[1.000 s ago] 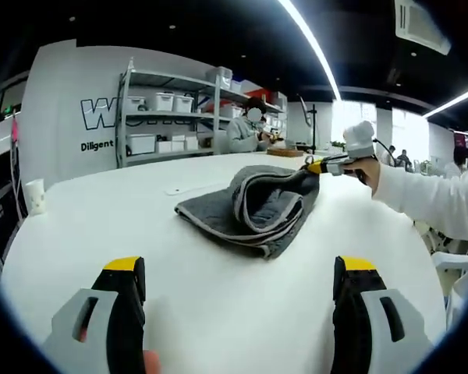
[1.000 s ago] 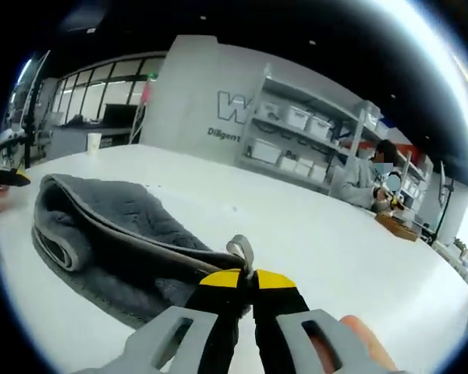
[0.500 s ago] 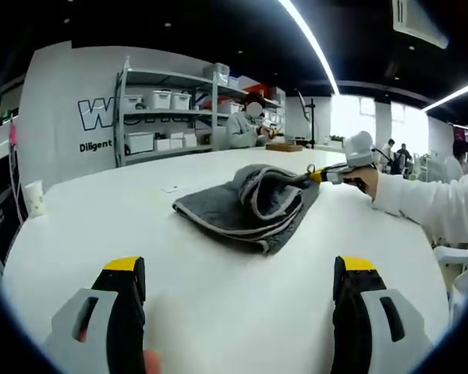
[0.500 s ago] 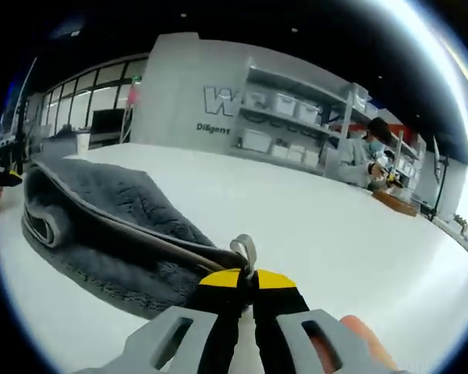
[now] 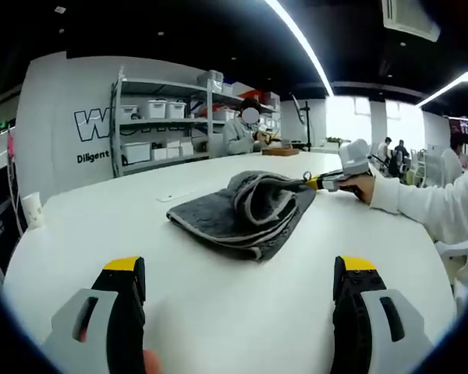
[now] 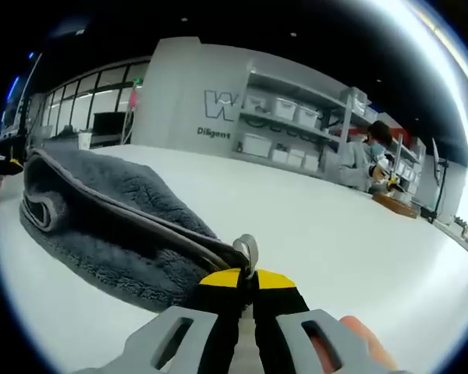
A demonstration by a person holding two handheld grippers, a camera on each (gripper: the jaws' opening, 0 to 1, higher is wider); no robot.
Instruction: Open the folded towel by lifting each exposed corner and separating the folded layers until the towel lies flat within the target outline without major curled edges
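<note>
- Your right gripper (image 6: 248,282) reached in level over the table (image 5: 218,296), pinching a corner of the grey towel (image 5: 238,212).
- Your left gripper (image 5: 238,273) hung spread, with the towel ahead of it, well apart.

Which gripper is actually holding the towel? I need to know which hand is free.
The right gripper: its yellow-tipped jaws are shut on a corner of the grey towel. The left gripper stands open over the bare white table, well short of the towel.

Wall lettering (image 5: 92,125) partly behind shelving (image 5: 164,117), towel (image 6: 101,226) corner pinched out of sight
</note>
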